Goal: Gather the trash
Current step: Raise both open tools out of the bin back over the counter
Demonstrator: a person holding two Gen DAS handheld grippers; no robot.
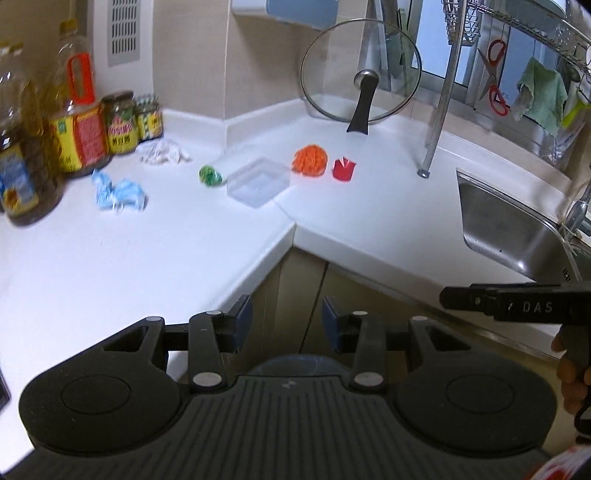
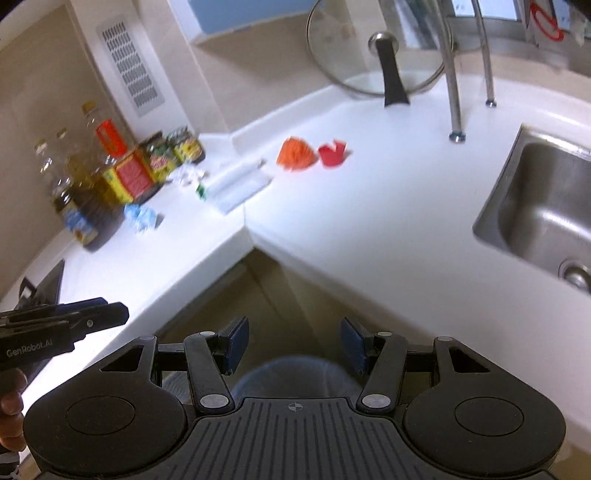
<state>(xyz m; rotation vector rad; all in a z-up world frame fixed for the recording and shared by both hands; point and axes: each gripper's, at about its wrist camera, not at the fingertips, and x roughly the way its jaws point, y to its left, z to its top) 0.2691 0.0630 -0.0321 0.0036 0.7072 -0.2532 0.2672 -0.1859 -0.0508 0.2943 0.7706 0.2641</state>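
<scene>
- The white countertop (image 1: 110, 266) bends round an inner corner, beige cabinet doors (image 1: 295, 295) showing below its front edge
- Beige tiled walls rise behind it, with a white vent grille (image 1: 124, 29) set into the left wall
- The left gripper (image 1: 287, 317) hangs in front of the corner, off the counter edge, its blue-padded jaws standing wide with nothing between them
- The right gripper (image 2: 294, 343) is likewise spread wide and empty, over the same corner gap
- Trash lies well apart from both: a crumpled blue paper (image 1: 118, 192) near the oil bottles (image 1: 79, 122), a white paper wad (image 1: 162, 152) by the jars (image 1: 131, 122), a small green scrap (image 1: 210, 175) just beside a clear plastic box (image 1: 258, 181)
- Further right sit an orange scrap (image 1: 310, 158) and a red scrap (image 1: 344, 170), close together
- A glass pot lid (image 1: 360, 70) leans against the back wall
- A steel sink (image 2: 546, 206) is sunk into the right stretch, beside the legs of a dish rack (image 1: 443, 103) where red scissors (image 1: 495, 77) and a green cloth (image 1: 543, 96) hang
</scene>
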